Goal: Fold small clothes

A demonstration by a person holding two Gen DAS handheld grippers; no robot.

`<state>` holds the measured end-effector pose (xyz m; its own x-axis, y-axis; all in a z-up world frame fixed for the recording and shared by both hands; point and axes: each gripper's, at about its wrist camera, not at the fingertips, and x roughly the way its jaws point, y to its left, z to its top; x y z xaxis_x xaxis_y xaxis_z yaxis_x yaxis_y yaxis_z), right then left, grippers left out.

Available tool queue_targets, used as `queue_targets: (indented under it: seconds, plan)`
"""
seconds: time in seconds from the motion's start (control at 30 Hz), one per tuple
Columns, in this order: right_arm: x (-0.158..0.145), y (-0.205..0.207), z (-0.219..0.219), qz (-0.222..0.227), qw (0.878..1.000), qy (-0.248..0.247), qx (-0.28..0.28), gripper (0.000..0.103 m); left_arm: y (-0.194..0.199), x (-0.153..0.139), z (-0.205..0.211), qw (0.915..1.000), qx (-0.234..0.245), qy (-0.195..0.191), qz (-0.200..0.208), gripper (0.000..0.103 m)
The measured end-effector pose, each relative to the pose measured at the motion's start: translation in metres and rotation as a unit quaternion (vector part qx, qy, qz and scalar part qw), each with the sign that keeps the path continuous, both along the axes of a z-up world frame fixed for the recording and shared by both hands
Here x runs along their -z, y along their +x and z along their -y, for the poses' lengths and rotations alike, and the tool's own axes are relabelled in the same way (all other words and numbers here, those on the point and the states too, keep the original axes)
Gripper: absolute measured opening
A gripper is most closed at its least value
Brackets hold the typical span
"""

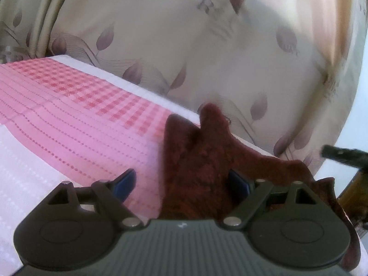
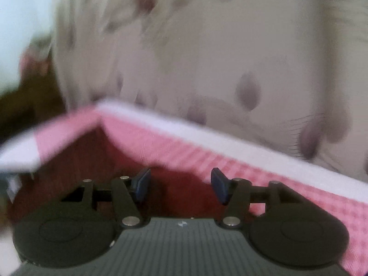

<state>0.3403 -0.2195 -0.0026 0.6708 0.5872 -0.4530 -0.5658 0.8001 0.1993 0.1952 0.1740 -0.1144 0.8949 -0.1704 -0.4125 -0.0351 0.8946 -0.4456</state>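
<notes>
A dark maroon fuzzy garment (image 1: 197,158) lies rumpled on a pink-and-white checked cloth (image 1: 76,105) that covers the table. My left gripper (image 1: 184,181) is open just above it, with the cloth of the garment between its blue pads (image 1: 125,184). In the right wrist view the same maroon garment (image 2: 92,161) lies at the table's corner, partly blurred. My right gripper (image 2: 180,184) is open and empty over the garment's edge, where it meets the pink cloth (image 2: 253,161). The right gripper's dark tip shows in the left wrist view (image 1: 342,155).
A beige curtain with a leaf print (image 1: 184,46) hangs close behind the table's far edge (image 1: 142,89). A brown wooden object (image 1: 354,188) stands at the right. Both views are blurred by motion.
</notes>
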Motion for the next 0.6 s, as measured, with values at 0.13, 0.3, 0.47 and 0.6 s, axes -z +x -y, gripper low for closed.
queue_targets:
  seconds: [0.13, 0.3, 0.47, 0.6]
  plan:
    - [-0.012, -0.024, 0.013, 0.000, 0.999, -0.026, -0.019, 0.041, 0.000, -0.001, 0.001, 1.0000, 0.001, 0.005, 0.002, 0.087]
    - [0.025, -0.046, -0.028, -0.036, 0.989, -0.115, -0.089, 0.015, -0.001, -0.001, 0.000, 1.0000, -0.001, 0.002, 0.001, 0.088]
    - [0.052, -0.017, -0.054, -0.033, 0.979, -0.200, 0.017, 0.001, -0.001, 0.000, -0.002, 1.0000, -0.007, -0.003, -0.002, 0.088]
    - [0.049, -0.001, -0.023, -0.049, 0.983, -0.149, 0.099, 0.006, -0.001, 0.001, -0.005, 0.9999, -0.011, -0.010, -0.004, 0.088]
